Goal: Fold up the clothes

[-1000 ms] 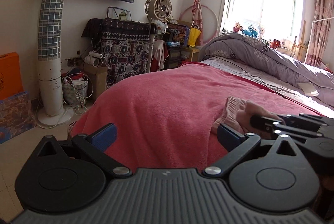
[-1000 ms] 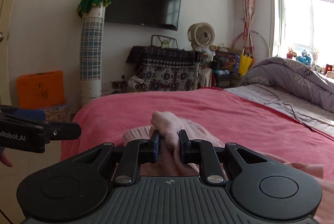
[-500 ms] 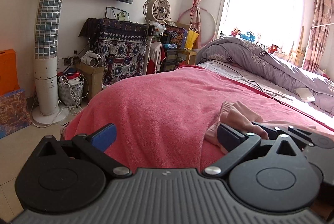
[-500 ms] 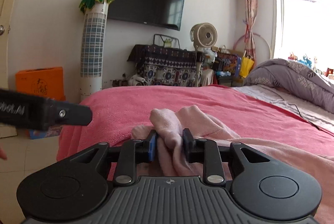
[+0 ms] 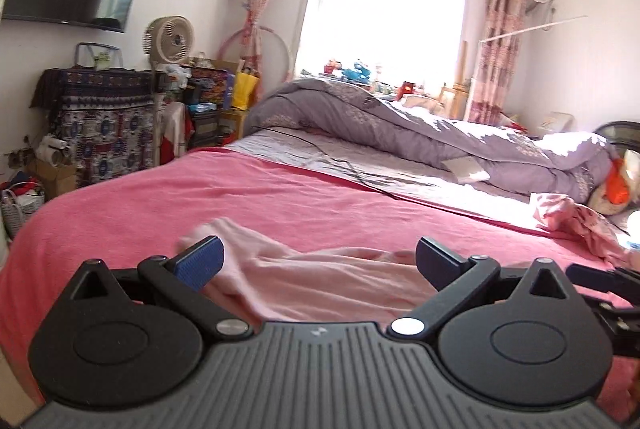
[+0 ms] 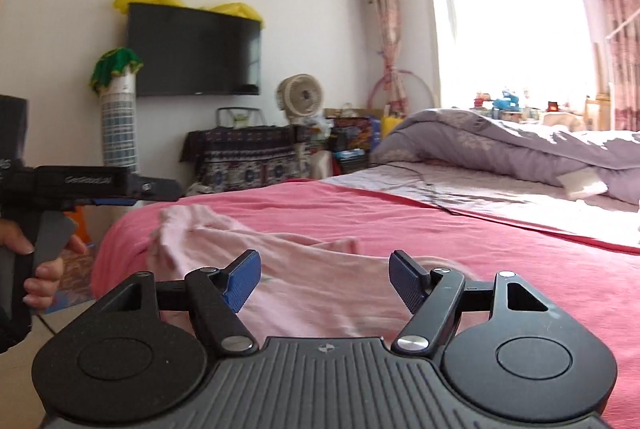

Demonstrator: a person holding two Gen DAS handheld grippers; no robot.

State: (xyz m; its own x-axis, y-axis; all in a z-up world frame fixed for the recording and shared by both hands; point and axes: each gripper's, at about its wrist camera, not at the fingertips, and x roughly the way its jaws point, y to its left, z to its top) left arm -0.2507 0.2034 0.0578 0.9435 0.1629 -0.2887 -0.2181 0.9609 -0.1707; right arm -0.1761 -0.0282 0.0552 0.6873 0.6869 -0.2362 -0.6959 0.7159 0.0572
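A pale pink garment (image 5: 320, 277) lies spread on the pink bedspread (image 5: 280, 205), one end bunched at the far left (image 6: 188, 225). My left gripper (image 5: 318, 255) hovers over it, open, with nothing pinched between its blue pads. My right gripper (image 6: 326, 279) is also above the garment (image 6: 320, 293); its jaws are opening and the cloth lies below them, not pressed. In the right wrist view the left gripper's fingers (image 6: 152, 189) point in from the left edge, held by a hand (image 6: 36, 269). The right gripper's tip (image 5: 596, 279) shows at the left wrist view's right edge.
A second crumpled pink garment (image 5: 572, 217) lies far right on the bed. A grey-purple quilt (image 5: 400, 125) is heaped along the far side, with a cable (image 5: 340, 165) on the sheet. A fan (image 6: 300, 97), patterned cabinet (image 6: 248, 157) and tower unit (image 6: 120, 129) stand beyond the foot.
The right gripper has let go of the bunched pink cloth and its jaws have spread. Both grippers swung right along the bed, and the garment now lies flatter, stretched out.
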